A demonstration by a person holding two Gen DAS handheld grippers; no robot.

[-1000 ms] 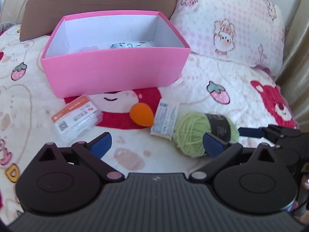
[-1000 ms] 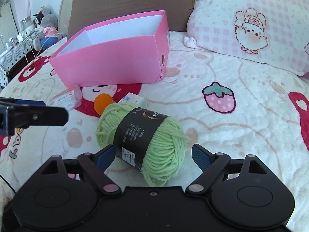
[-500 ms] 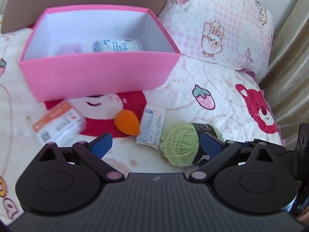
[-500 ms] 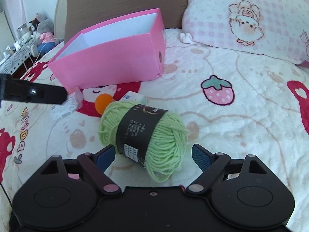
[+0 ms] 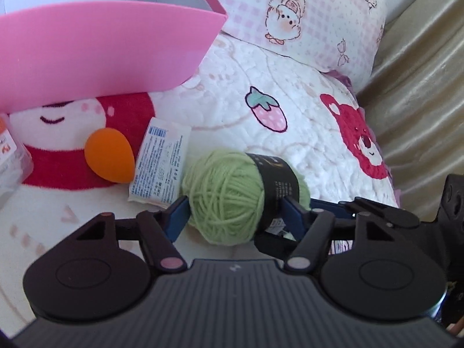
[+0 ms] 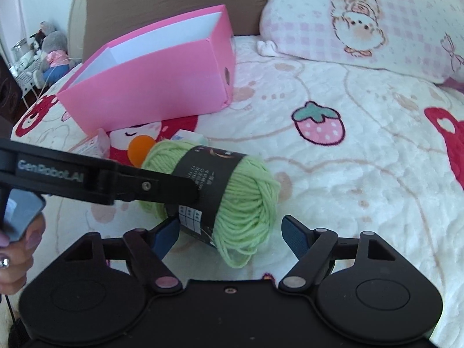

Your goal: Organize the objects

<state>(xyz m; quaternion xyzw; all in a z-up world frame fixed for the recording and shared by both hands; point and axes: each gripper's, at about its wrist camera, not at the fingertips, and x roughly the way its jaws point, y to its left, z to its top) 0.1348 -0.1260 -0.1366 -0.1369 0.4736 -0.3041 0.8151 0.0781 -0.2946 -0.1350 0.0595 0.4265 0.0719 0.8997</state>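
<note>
L gripper (image 5: 235,213): blue pads pressed on both sides of the yarn ball, clamped on it; its arm crosses the R view from 9 o'clock.
R gripper (image 6: 230,233): jaws apart, holding nothing; L pad touching or just beside the yarn's label end, can't tell which; R pad clear of the wool.
Yarn ball (image 5: 229,197): light green w/ black paper band, on the blanket (image 5: 304,87), just beside the white packet.
White packet (image 5: 161,162): flat, blue print, at 10 o'clock from the yarn in L view.
Orange sponge (image 5: 111,155): egg-shaped, just beside the packet, at its 9 o'clock.
Pink box (image 6: 150,87): open top, white inside, at 11 o'clock beyond the small items.
Pillow (image 6: 362,20): pink check, 1 o'clock.
</note>
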